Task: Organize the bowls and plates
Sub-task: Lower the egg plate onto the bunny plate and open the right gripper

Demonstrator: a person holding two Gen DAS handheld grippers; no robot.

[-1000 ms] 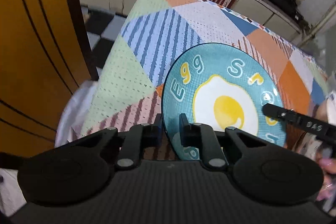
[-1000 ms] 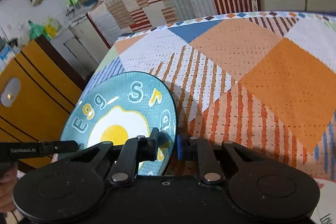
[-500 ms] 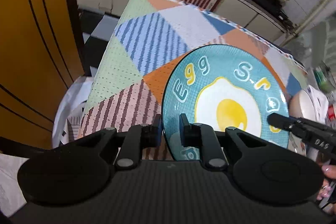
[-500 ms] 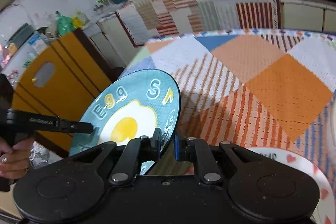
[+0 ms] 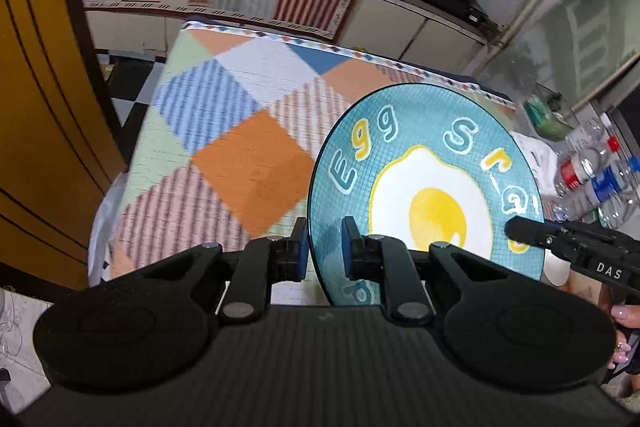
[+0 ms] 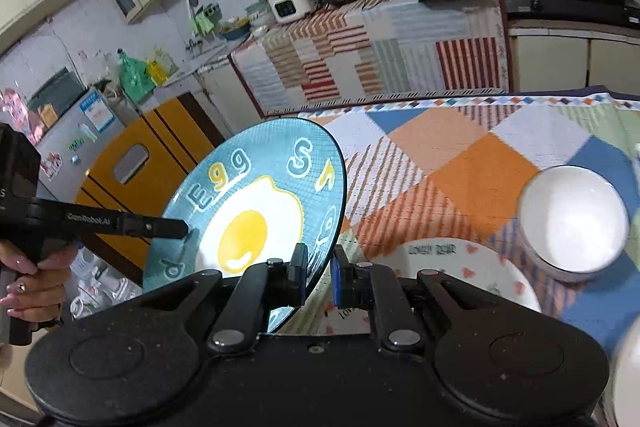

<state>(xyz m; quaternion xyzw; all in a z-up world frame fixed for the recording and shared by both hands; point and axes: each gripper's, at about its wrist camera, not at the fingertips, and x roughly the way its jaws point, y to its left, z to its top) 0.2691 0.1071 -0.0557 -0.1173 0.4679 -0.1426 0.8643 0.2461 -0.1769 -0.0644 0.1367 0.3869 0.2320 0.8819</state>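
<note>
The blue plate [image 5: 424, 195] with the fried-egg picture is up in the air over the near left part of the surface [image 5: 248, 155], tilted with its face toward both cameras. The left claw [image 5: 324, 251] pinches its near rim, and the right claw [image 6: 320, 275] pinches the rim on the opposite side, so the plate hangs between two grips. Below on the right lie a white plate with hearts [image 6: 472, 271] and, just beyond it, a white bowl [image 6: 572, 223].

The step in hand looks like carrying the blue plate over to stack on the heart plate. To do it well, both claws should travel together at matched speed so neither twists the rim, level the plate before lowering, set it down centred, and only then let go.
</note>
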